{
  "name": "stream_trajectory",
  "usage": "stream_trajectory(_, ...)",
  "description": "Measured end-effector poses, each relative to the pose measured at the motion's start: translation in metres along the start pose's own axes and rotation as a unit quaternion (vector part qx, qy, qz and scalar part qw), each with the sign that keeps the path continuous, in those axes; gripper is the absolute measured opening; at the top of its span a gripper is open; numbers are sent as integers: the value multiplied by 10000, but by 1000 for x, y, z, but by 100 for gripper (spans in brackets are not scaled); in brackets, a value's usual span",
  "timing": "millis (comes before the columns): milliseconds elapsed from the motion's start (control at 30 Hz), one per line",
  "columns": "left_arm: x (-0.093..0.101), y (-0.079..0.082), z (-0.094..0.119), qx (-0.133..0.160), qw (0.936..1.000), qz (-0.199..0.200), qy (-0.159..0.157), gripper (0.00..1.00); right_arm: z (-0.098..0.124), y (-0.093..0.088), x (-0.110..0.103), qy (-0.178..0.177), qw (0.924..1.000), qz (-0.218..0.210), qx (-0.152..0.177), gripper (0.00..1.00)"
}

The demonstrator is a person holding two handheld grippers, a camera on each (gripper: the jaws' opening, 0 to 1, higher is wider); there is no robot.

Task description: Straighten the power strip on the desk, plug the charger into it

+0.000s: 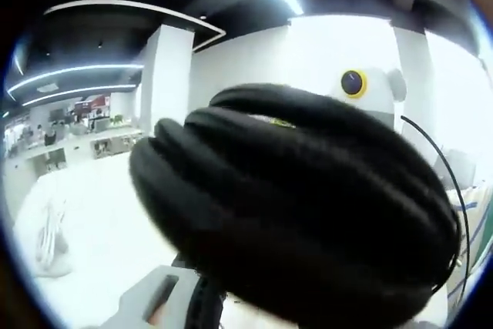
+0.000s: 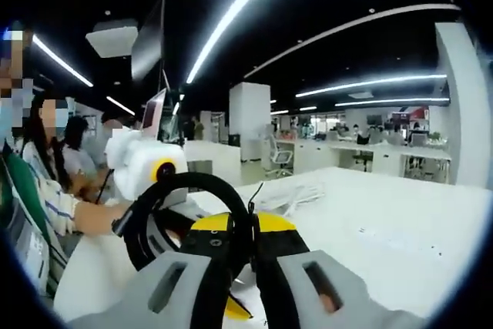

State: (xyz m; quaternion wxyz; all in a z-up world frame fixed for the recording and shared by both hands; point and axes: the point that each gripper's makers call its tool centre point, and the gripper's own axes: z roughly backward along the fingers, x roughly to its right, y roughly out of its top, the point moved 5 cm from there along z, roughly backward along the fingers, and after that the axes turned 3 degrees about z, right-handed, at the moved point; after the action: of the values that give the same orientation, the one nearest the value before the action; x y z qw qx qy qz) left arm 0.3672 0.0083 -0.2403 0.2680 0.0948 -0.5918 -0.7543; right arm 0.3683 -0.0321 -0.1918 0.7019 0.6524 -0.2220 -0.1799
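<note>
- We see a thick black coiled cable bundle (image 1: 308, 213) close up in the left gripper view, held up off the white table (image 1: 100, 244); we take it for the power strip's or charger's cord, and no socket face is visible.
- Left gripper (image 1: 185, 306): one grey finger (image 1: 150, 298) shows at the bottom edge; we cannot tell whether the fingers are spread or pinching the coil.
- Right gripper (image 2: 250, 283): grey fingers (image 2: 173, 287) pressed in on the black cable loop (image 2: 189, 213), in front of a yellow-and-black block (image 2: 269, 225) that we can't identify.
- Risk, we judge: the coil is loose and could slip or unspool if either grip eases, and dangling loops could snag.
- Risk: the coil blocks the left camera, so lowering it is near blind.
- A white bundled cord (image 2: 296, 194) lies farther out on the table; dragging cable across could tangle it.
- Room: the table's far right side is open; seated people (image 2: 54, 159) sit close at the left edge, so swing away from them.
</note>
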Motion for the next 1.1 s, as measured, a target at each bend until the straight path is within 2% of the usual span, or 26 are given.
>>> stream_trajectory(133, -3, 1, -7, -38, 10000, -13, 25, 29, 1, -3, 7, -33, 9999, -129, 36, 9)
stream_trajectory(267, -4, -2, -13, -71, 10000, -44, 44, 29, 1, -6, 10, -81, 9999, -49, -58, 9)
stream_trajectory(467, -5, -5, -14, -101, 9997, -152, 146, 29, 1, -11, 11, -79, 9999, -75, -107, 10)
stream_trajectory(533, -4, -7, -15, -123, 9998, -79, 131, 29, 1, -13, 11, -71, 9998, -76, -149, 10)
stream_trajectory(1100, 0, -18, -19, 38, 9997, -80, 227, 29, 3, -19, 18, -74, 9997, -145, -179, 10)
